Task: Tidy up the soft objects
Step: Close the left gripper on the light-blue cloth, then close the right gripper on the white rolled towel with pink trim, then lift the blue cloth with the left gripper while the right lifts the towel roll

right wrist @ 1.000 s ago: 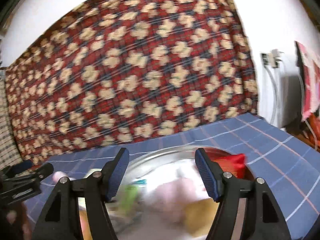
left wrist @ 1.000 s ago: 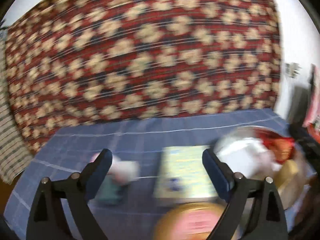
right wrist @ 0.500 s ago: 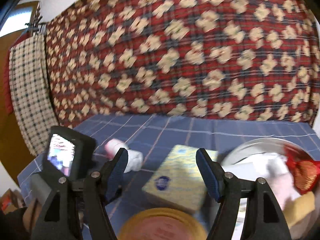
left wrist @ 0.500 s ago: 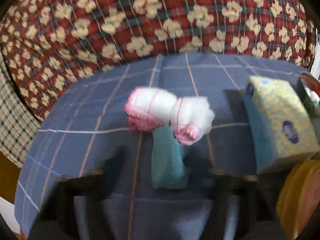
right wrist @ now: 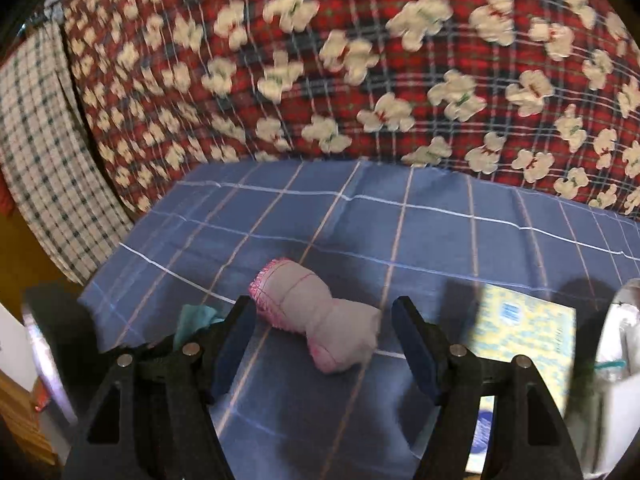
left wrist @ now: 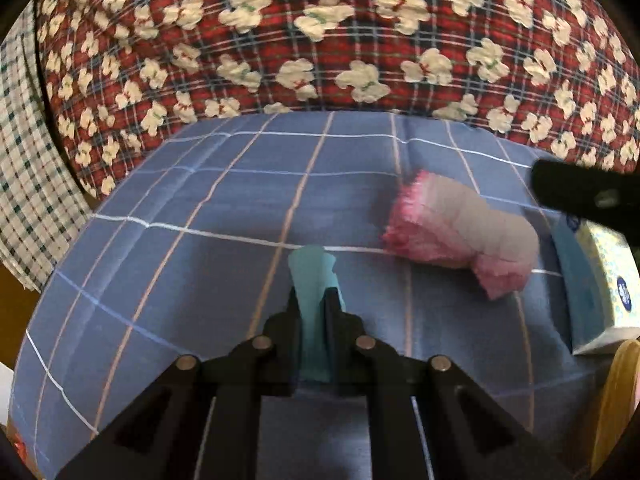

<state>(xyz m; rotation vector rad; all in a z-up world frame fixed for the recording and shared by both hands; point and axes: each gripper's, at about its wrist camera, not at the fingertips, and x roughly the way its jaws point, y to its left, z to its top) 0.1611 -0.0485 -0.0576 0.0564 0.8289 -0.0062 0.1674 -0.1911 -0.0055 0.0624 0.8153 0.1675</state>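
Observation:
My left gripper [left wrist: 312,300] is shut on a folded teal cloth [left wrist: 312,280], whose top sticks out above the fingers over the blue checked tablecloth [left wrist: 200,280]. A rolled white and pink sock bundle [left wrist: 460,228] lies on the cloth to the right of it. In the right wrist view my right gripper [right wrist: 322,320] is open, and the sock bundle [right wrist: 320,320] lies on the tablecloth between its two fingers. The teal cloth [right wrist: 196,318] and the left gripper show at its left.
A yellow and blue tissue box [right wrist: 520,328] [left wrist: 604,280] lies right of the bundle. A metal bowl rim [right wrist: 624,320] is at the far right. A red floral blanket [left wrist: 320,40] stands behind the table. A checked towel [right wrist: 40,140] hangs at left.
My left gripper has closed on the teal cloth and lifted it away from the sock bundle. My right gripper has swung left from the bowl and now straddles the bundle.

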